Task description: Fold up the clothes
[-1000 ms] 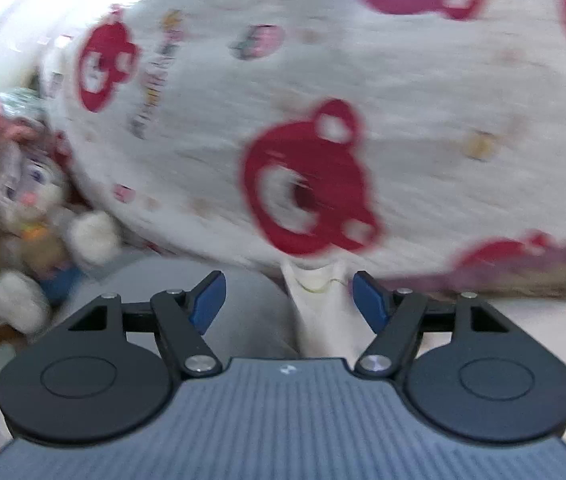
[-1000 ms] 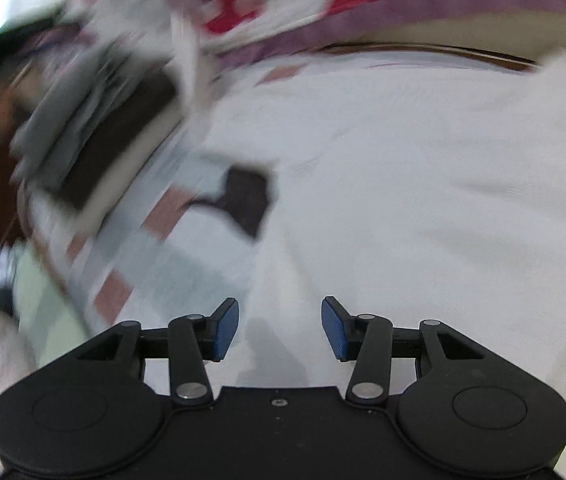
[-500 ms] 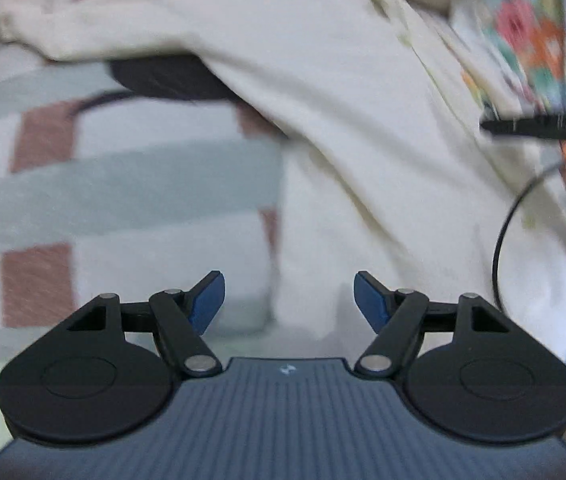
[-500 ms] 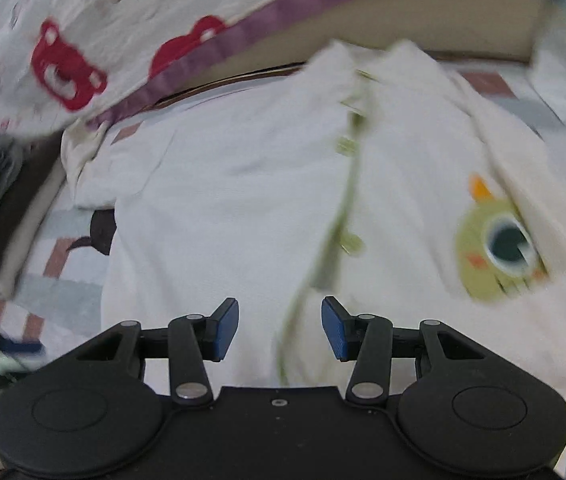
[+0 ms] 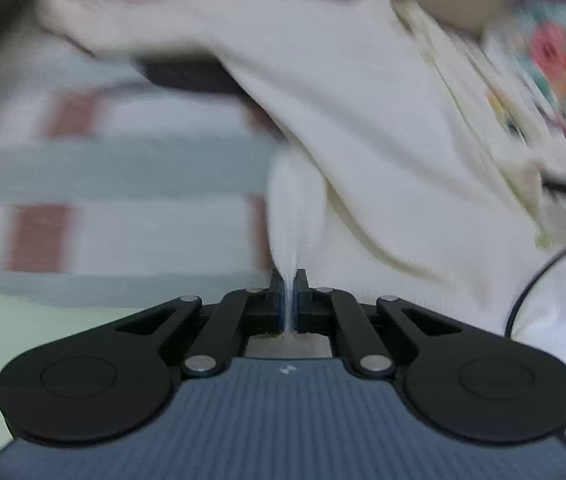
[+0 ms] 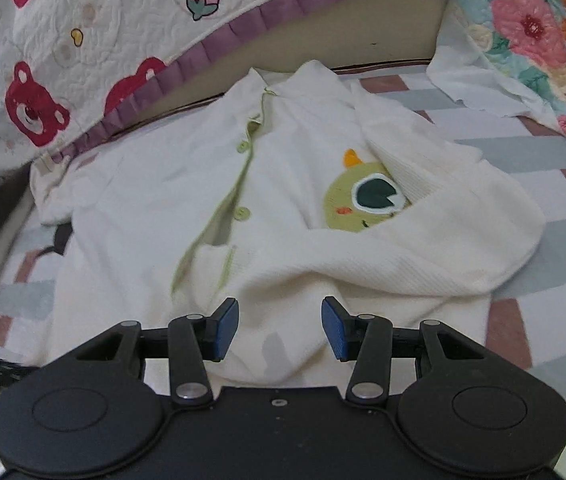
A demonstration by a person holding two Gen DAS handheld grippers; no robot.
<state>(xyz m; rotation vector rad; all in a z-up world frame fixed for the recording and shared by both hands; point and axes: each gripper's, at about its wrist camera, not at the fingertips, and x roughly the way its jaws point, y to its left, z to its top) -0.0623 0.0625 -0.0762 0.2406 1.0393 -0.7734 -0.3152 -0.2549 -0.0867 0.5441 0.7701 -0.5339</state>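
Left tool [image 5: 291, 294] clenched on thin pinch of cardigan [image 6: 283, 184] hem; right tool [image 6: 280, 328] released above hem near bed [image 6: 555, 152] edge. Risk: thin pinch slips, fold skews.

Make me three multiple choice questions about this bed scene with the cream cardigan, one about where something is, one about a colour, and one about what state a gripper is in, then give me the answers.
1. Where is the green frog patch on the cream knit cardigan?
A. Right of the button placket, partly under a folded sleeve
B. On the collar
C. On the striped bed sheet

2. What colour are the cardigan's round buttons?
A. Red
B. Light green
C. Black

3. What is the left gripper doing?
A. Open above the sheet
B. Shut on a cable
C. Shut on a pinch of the cardigan's fabric

Answers: 1 A, the sleeve covers the patch's lower right edge. 2 B, they match the green trim. 3 C, cream cloth runs up between the closed pads.
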